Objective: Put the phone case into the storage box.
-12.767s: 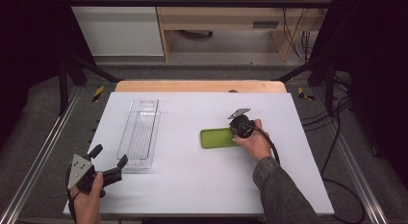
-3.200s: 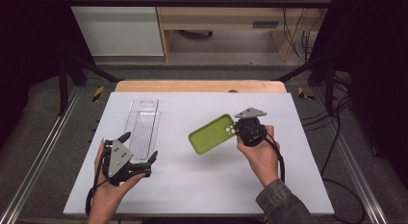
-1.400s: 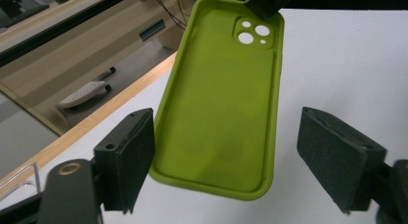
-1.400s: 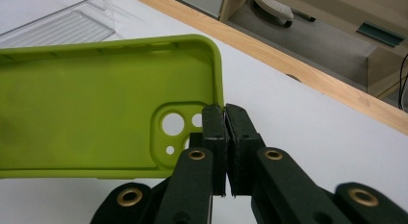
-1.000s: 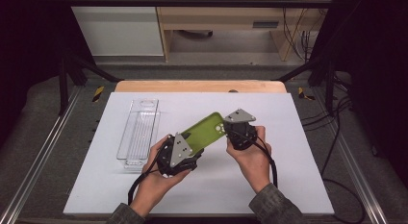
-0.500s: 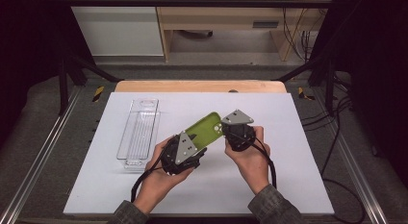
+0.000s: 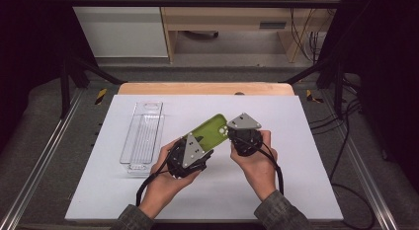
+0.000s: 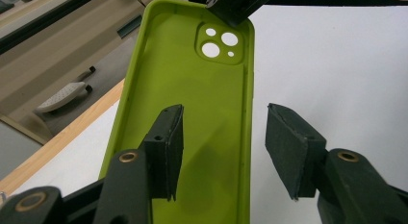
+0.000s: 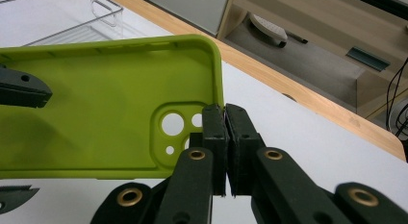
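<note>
A lime green phone case (image 7: 213, 133) is held tilted above the white table (image 7: 301, 166). My right gripper (image 7: 229, 136) is shut on the case's rim beside the camera cut-outs (image 9: 183, 125), its jaws (image 9: 225, 109) pinching the side wall. My left gripper (image 7: 203, 150) reaches the case's other end. In the left gripper view one pad (image 8: 169, 137) lies over the case's inside (image 8: 192, 89) and the other pad (image 8: 288, 147) stands outside the side wall, with a gap on each side. Its jaws (image 8: 225, 111) have just been closing around that wall without pressing on it.
A clear plastic tray (image 7: 143, 138) lies on the table to the left of my hands. A wooden strip (image 7: 207, 88) borders the far edge. Metal rails run along both sides, and cables hang at the right.
Since a few seconds ago my left gripper has come over from beside the tray to the case, and the right has lifted the case off the table. In the last second both hands stay put.
</note>
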### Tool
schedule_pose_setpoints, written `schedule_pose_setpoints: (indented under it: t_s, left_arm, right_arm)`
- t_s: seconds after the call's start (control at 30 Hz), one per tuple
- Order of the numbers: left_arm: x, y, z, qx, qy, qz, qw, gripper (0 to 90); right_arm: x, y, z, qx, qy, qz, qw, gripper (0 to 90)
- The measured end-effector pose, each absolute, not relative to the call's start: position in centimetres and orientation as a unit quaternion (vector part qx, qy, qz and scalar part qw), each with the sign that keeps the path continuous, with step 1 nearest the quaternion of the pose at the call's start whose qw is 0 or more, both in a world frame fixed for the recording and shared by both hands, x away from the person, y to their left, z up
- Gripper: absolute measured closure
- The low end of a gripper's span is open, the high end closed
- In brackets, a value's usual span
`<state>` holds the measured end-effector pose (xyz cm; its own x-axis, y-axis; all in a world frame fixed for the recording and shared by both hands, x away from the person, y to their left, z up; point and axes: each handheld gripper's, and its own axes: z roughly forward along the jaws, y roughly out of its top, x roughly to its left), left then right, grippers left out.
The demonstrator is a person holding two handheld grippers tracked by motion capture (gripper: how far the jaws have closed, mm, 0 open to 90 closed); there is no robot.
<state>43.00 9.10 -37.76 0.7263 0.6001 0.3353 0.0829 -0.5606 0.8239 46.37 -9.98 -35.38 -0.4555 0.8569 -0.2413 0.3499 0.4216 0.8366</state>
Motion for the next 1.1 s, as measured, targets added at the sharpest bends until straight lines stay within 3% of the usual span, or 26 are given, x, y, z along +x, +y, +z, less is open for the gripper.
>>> schedule_pose_setpoints:
  t_s: [1.1]
  left_arm:
    - [43.21,8.84,-37.96,0.831,0.198,0.314,0.415,55.9]
  right_arm:
    - [45.66,-9.67,-35.15,0.383,0.759,0.379,0.366,88.0]
